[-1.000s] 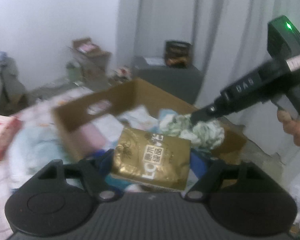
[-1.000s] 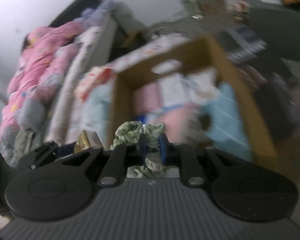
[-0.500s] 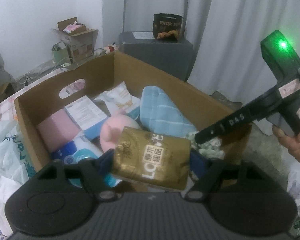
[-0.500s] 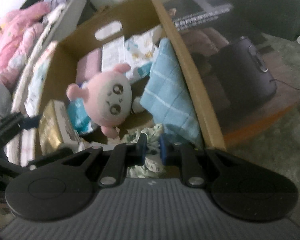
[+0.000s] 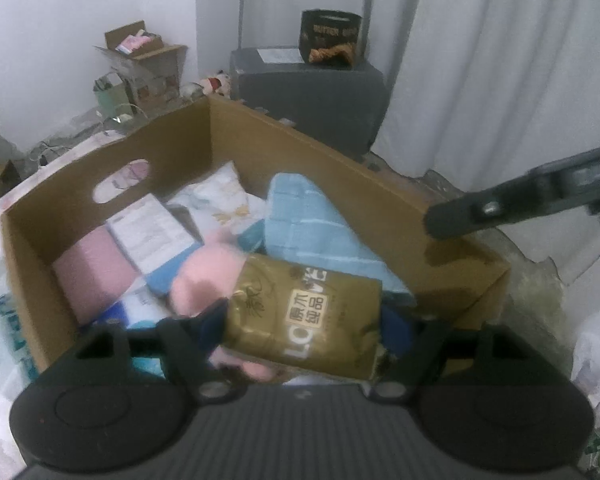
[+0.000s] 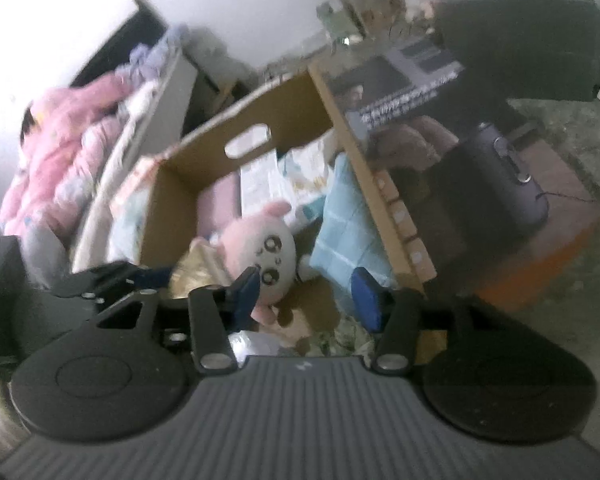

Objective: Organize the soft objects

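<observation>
Gold pack (image 5: pixel 304 316) sits squeezed in the left gripper (image 5: pixel 300 332) at the frame's bottom, ready to drop into the cardboard box (image 5: pixel 340 168), while the right gripper (image 6: pixel 306 296) is opening with nothing between its pads.

box (image 5: pixel 332 160): on the floor, bed (image 6: pixel 112 152) on its left, cabinet (image 5: pixel 312 92) behind
towel (image 5: pixel 312 228): in the box, leaning on its right wall
plush (image 6: pixel 260 248): in the box, left of the towel
packs (image 5: pixel 152 232): in the box, behind the plush
pouch (image 5: pixel 304 320): between the left gripper's (image 5: pixel 304 328) pads, over the box's near end
cloth (image 6: pixel 348 334): in the box's near corner, under the right gripper (image 6: pixel 306 296)
</observation>
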The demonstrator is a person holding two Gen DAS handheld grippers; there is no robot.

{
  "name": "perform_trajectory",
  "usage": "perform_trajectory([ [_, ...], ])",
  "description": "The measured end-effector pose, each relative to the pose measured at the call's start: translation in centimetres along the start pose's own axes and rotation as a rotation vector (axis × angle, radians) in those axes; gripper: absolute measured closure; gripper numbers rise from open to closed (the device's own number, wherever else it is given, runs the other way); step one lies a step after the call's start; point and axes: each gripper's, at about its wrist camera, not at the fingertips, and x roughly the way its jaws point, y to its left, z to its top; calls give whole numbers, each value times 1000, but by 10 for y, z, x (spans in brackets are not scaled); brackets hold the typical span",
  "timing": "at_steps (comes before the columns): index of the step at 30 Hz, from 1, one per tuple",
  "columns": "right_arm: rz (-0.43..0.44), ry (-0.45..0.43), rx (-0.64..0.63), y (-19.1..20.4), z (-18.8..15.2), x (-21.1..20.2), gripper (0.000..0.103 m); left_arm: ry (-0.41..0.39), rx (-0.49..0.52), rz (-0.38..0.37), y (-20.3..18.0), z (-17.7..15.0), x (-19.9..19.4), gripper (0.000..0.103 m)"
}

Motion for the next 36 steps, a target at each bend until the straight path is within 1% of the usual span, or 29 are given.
perform_trajectory([
  [2,0,-29,9,-3,-3,-10,50,7,7,-11,-7,6,8,24],
  [5,1,-44,32,-8,-7,-16,49,21,17,-24,-15,10,27,22],
  [8,-6,-33,61,-14,-15,-16,49,77,11,-6,-16,11,46,19],
  [9,-10,-29,70,-16,-18,-16,49,86,4,-3,-15,10,49,19],
  [11,-10,-25,84,-19,-23,-16,49,79,-14,-3,-11,9,48,19],
  [14,-3,-31,91,-18,-29,-18,49,48,-37,-1,-6,8,35,15],
  [18,16,-54,101,-13,-33,-23,49,18,-48,15,-2,9,9,15],
  [22,48,-97,108,3,-43,-31,46,-22,-55,47,5,2,-31,14],
  [24,60,-131,105,14,-48,-34,36,-46,-68,78,10,-5,-56,11],
  [25,67,-154,106,20,-52,-36,33,-60,-77,96,13,-11,-68,9],
  [27,85,-198,108,31,-62,-39,25,-93,-106,143,22,-26,-94,8],
  [29,84,-222,101,44,-72,-37,24,-127,-144,197,32,-45,-118,5],
  [32,52,-241,64,68,-89,-31,23,-170,-212,287,48,-81,-151,3],
  [34,25,-246,19,89,-101,-26,22,-189,-255,345,58,-105,-168,2],
  [36,-24,-253,-55,114,-116,-20,18,-198,-297,392,63,-127,-181,0],
])
